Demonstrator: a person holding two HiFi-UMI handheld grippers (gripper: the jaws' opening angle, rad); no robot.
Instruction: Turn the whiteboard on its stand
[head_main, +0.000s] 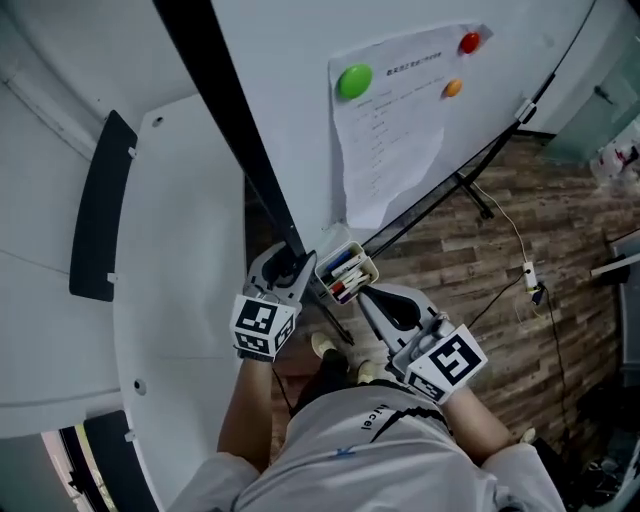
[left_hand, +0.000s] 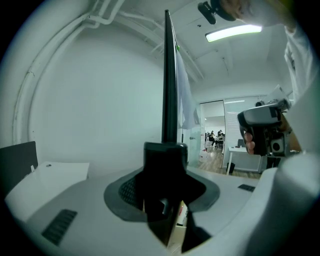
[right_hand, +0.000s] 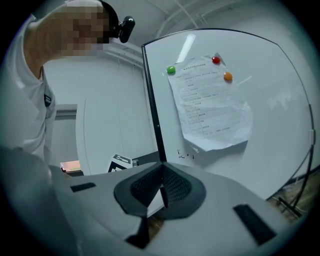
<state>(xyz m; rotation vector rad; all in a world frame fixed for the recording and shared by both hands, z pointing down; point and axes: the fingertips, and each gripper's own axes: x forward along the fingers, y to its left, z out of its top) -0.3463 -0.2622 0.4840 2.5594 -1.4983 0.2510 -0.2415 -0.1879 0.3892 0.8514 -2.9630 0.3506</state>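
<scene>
The whiteboard (head_main: 300, 90) stands tilted across the head view, its black frame edge (head_main: 225, 110) running down to my left gripper (head_main: 290, 268). That gripper is shut on the frame's lower end, and in the left gripper view a black frame block (left_hand: 165, 165) fills the jaws of the left gripper (left_hand: 165, 200). My right gripper (head_main: 365, 295) is shut with nothing in it, just below the marker tray (head_main: 345, 270). In the right gripper view the right gripper (right_hand: 161, 187) points at the board's face (right_hand: 270, 125), beside its frame edge (right_hand: 152, 110).
A paper sheet (head_main: 390, 130) hangs on the board under green (head_main: 354, 81), red (head_main: 469, 43) and orange (head_main: 452, 88) magnets. Black stand legs (head_main: 470, 190) and a cable with a plug (head_main: 530, 275) lie on the wooden floor. A white curved wall (head_main: 180, 300) stands close on the left.
</scene>
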